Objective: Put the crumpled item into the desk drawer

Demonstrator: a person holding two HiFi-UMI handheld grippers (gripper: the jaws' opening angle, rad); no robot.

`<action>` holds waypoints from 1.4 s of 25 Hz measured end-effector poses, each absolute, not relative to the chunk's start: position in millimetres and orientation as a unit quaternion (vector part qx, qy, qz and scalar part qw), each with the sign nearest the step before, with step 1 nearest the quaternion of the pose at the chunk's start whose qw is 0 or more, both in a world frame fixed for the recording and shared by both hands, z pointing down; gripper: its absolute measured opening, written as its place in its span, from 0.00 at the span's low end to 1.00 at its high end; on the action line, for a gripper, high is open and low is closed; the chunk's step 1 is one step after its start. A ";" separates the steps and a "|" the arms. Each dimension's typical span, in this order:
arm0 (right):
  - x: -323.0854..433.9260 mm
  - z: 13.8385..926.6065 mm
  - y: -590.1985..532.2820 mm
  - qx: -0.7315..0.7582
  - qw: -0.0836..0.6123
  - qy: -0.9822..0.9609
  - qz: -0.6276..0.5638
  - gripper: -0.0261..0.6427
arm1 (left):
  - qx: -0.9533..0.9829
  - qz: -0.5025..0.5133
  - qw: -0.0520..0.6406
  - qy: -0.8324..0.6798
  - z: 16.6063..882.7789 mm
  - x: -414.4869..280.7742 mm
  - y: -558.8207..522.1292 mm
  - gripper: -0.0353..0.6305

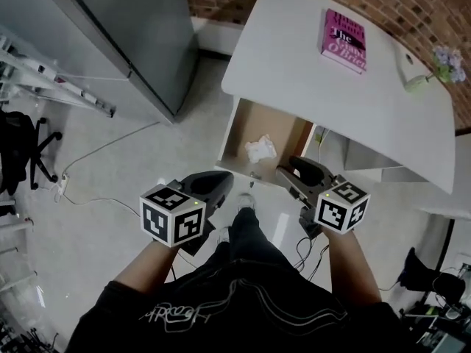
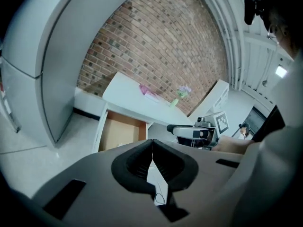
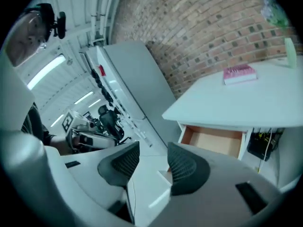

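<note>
A crumpled white item [image 1: 260,148] lies inside the open wooden drawer [image 1: 239,134] of the white desk [image 1: 324,94]. Both grippers hover in front of the drawer, above the floor. My left gripper [image 1: 223,177] is to the drawer's lower left, and in its own view the jaws [image 2: 152,144] meet at the tips with nothing between them. My right gripper [image 1: 288,170] is just below the drawer's front right corner; its jaws [image 3: 154,151] stand apart and empty. The drawer [image 3: 214,141] shows beyond them, its inside hidden from this angle. The left gripper view shows the drawer [image 2: 119,133] too.
A pink book [image 1: 344,30] and a small vase of flowers [image 1: 436,66] sit on the desk top. A grey cabinet [image 1: 132,35] stands to the left, an office chair [image 1: 29,149] further left. Cables [image 1: 110,142] run across the floor. A brick wall [image 1: 412,6] is behind the desk.
</note>
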State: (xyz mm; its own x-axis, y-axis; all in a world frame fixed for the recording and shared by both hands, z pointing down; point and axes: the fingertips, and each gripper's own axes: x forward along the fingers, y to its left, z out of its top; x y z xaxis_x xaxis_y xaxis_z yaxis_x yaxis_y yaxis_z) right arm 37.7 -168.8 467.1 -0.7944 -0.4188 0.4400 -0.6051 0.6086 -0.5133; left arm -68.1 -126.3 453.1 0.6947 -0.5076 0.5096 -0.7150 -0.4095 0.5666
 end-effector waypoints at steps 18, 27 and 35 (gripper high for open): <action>22.5 191.1 -37.7 0.247 0.001 -0.961 0.123 0.13 | 0.928 -0.023 0.199 -0.313 176.9 -43.5 -45.0 0.09; 25.8 183.7 -27.9 0.266 -0.006 -0.958 0.111 0.11 | 0.939 -0.021 0.185 -0.289 172.7 -23.9 -32.7 0.09; 27.9 195.9 -29.8 0.267 -0.002 -0.955 0.129 0.11 | 0.940 -0.012 0.192 -0.283 181.4 -14.2 -34.1 0.09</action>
